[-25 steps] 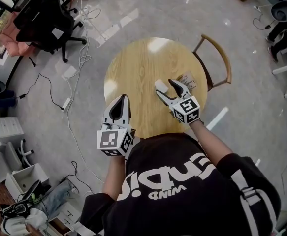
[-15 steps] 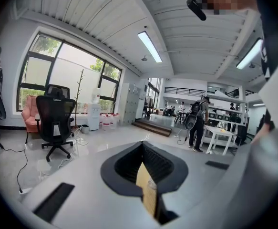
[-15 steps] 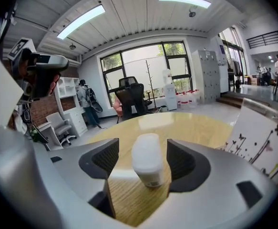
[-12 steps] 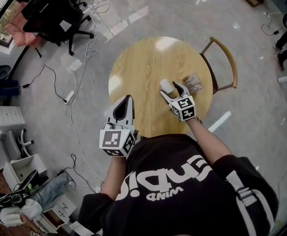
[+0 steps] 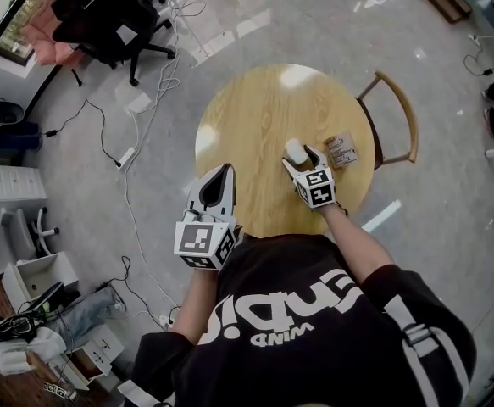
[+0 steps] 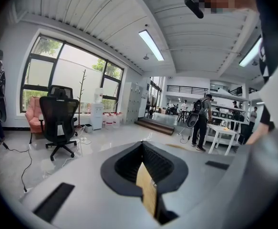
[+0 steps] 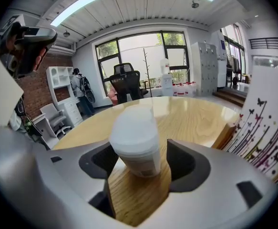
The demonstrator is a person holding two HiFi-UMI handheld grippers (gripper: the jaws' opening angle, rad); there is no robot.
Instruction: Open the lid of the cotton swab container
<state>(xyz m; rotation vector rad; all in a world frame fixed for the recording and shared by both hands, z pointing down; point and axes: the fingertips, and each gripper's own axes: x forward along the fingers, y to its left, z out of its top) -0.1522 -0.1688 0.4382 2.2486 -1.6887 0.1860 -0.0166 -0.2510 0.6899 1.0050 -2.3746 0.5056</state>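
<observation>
The cotton swab container [image 5: 295, 149] stands upright on the round wooden table [image 5: 255, 108], on the side nearer the person and towards the table's right. It is a small pale tub with a label low on its side, and its white lid [image 7: 130, 124] is on and closed. The right gripper [image 5: 303, 158] is set low over the tabletop with its jaws spread wide. In the right gripper view the container sits between them, with a gap of bare wood showing on each side, so neither pad presses on it. Just beside the container, on its right, is a small pack printed with butterflies and thin stems [image 5: 341, 150], apart from the gripper. The left gripper [image 5: 223, 172] is held over the table's near left edge, well apart from the container, with its jaws closed together and nothing between them. A wooden chair [image 5: 402, 113] is tucked against the table's right side. A black office chair [image 5: 111, 15] and loose cables [image 5: 136, 117] stand on the grey floor beyond.
</observation>
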